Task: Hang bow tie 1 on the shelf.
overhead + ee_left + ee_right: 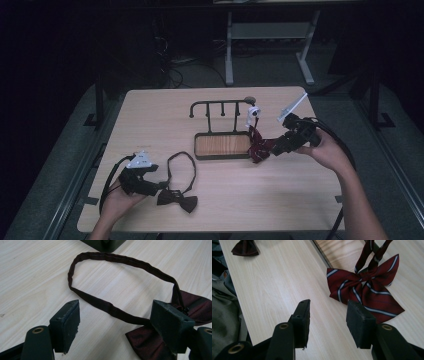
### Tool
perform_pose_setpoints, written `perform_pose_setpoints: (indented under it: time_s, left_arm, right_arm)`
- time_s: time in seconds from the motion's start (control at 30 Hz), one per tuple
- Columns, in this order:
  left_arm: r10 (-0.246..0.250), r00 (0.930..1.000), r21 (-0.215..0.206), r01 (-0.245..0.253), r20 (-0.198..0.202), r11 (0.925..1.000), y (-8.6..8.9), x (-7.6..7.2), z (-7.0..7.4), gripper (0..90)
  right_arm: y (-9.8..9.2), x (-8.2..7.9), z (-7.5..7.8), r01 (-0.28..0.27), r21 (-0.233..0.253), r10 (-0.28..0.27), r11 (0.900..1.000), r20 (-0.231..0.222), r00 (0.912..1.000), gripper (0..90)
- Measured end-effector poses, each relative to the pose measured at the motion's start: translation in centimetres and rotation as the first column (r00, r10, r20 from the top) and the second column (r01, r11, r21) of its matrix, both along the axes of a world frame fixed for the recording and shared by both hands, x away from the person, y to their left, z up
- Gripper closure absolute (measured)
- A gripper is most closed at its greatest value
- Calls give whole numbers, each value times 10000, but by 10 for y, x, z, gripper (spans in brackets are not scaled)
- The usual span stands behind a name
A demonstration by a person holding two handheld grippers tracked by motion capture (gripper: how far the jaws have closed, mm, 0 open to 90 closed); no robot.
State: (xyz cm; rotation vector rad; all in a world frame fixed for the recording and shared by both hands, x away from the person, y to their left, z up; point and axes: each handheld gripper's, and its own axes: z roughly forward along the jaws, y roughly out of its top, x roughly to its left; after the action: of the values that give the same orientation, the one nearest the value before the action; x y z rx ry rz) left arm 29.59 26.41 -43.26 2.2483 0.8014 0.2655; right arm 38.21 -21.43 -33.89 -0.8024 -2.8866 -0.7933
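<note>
Since the striped bow tie (365, 288) already hangs from the rack (220, 104) at right, my right gripper (329, 315) is released; my left gripper (117, 322), jaws apart, straddles the dark bow tie (150, 340) near left for pickup.

Dark bow tie (177, 200) flat near edge; striped bow tie (260, 147) beside stand.

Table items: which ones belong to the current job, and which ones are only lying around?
In the job:
- dark bow tie, at the open left gripper
- striped bow tie, before the open right gripper
- rack

Lying about:
- white desk frame behind the table
</note>
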Motion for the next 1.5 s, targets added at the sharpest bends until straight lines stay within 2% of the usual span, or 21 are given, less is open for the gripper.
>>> perform_pose_setpoints:
  time_s: [0.07,0.33,0.4,0.53,0.63,0.87,1.07,1.27,1.37,1.5]
  left_arm:
    - [26,9999,-38,-27,-109,10000,0,0,1,243]
    - [54,9999,-106,-55,-132,9999,0,2,7,241]
    - [116,9993,-196,-123,-353,9997,0,4,8,241]
    - [172,9989,-298,-185,-431,9994,1,6,10,240]
    - [77,9993,-41,-79,-371,10000,1,7,12,234]
    - [107,9981,62,-104,-614,9999,-3,10,14,213]
    - [71,9982,217,-58,-602,9997,-5,12,14,214]
    - [52,9973,339,-27,-731,9994,-4,14,12,247]
    - [-23,9965,403,56,-831,9992,-5,16,11,292]
    - [-89,9965,581,138,-835,9982,-7,21,15,313]
  right_arm:
    - [-2,-2,-3,22,26,-22,10000,1,10000,531]
    - [-7,-12,-11,112,99,-113,9999,67,9999,518]
    - [-7,-14,-13,105,93,-106,9999,103,9999,516]
    - [-8,-18,-19,148,110,-149,9998,96,9998,508]
    - [-7,-21,-23,150,151,-150,9998,54,9999,504]
    - [-8,-25,-28,201,250,-203,9995,79,9998,479]
    - [-9,-31,-32,165,278,-170,9995,167,9997,467]
    - [-8,-38,-38,140,257,-145,9996,197,9997,455]
    - [-7,-40,-41,85,259,-92,9996,243,9997,455]
    - [-7,-43,-45,37,292,-44,9996,248,9997,447]
